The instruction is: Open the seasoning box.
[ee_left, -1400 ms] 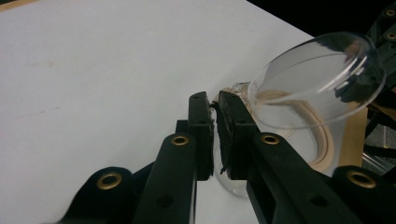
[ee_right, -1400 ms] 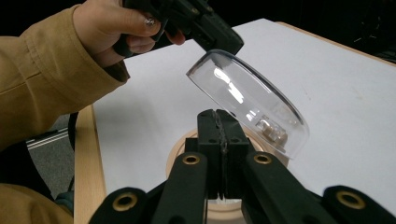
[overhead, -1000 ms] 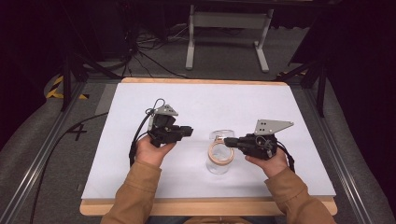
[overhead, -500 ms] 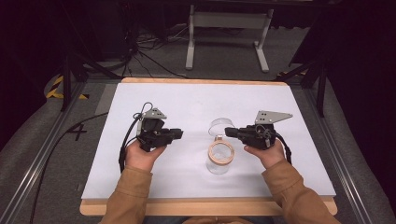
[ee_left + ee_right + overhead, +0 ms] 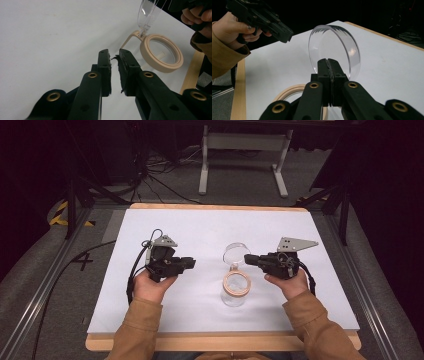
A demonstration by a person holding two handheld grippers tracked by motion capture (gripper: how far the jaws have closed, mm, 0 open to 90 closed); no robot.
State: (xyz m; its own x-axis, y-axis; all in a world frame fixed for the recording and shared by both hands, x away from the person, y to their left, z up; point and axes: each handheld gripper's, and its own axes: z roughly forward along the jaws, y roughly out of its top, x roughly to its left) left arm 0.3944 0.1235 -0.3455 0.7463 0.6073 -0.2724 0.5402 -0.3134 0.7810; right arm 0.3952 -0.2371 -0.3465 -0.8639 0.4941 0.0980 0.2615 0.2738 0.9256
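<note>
From the high view, a clear jar [image 5: 235, 287] with a beige ring at its mouth is seen near the middle of the white table [image 5: 200, 230], a bit toward the near edge, its clear lid [image 5: 236, 252] flipped up behind it. The left gripper [image 5: 190, 263] is held just left of the jar, apart from it, and the right gripper [image 5: 248, 260] is at the lid. In the left gripper view, the jaws are parted a little, have just been opening, and nothing is caught between them; the ring [image 5: 161, 53] is seen beyond. In the right gripper view, the jaws are pressed together, pinching the lid's [image 5: 334, 47] rim.
</note>
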